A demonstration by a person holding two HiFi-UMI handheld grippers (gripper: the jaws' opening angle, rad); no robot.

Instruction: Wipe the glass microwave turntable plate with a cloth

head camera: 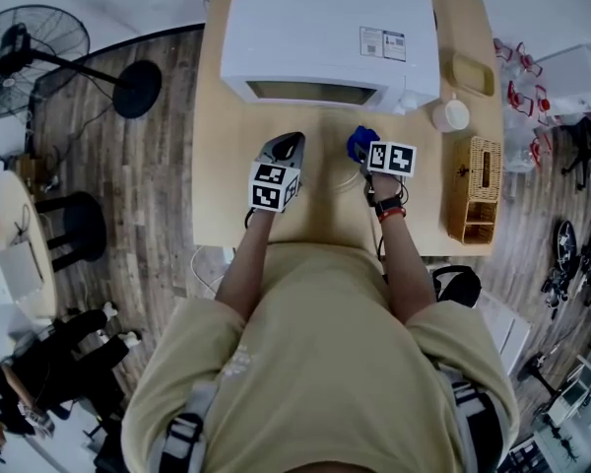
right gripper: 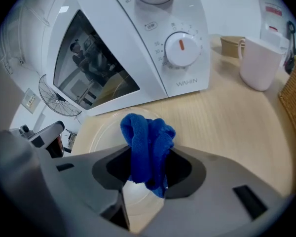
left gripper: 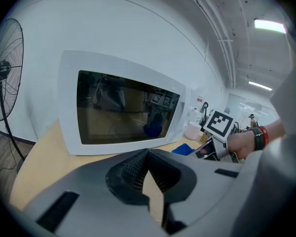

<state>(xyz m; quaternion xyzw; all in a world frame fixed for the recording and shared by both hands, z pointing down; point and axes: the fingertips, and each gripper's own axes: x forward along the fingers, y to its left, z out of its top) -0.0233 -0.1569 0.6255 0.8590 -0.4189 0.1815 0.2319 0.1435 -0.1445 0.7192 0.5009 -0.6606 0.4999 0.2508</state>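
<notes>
- Clamping a bunched blue cloth [right gripper: 145, 135] between its jaws, the right hand-held gripper [right gripper: 147, 158] hangs over the glass turntable plate [right gripper: 104, 132] (whether cloth and glass touch cannot be told).
- The plate lies flat on the bench [head camera: 217, 195], just in front of the white microwave [head camera: 325, 28], whose door is closed.
- The left hand-held gripper [left gripper: 148, 153] has its jaw tips together with nothing between them; it is held above the bench near the plate's left edge, facing the microwave door.
- A white mug [right gripper: 259, 63] stands right of the microwave, near a wicker basket [head camera: 478, 190].
</notes>
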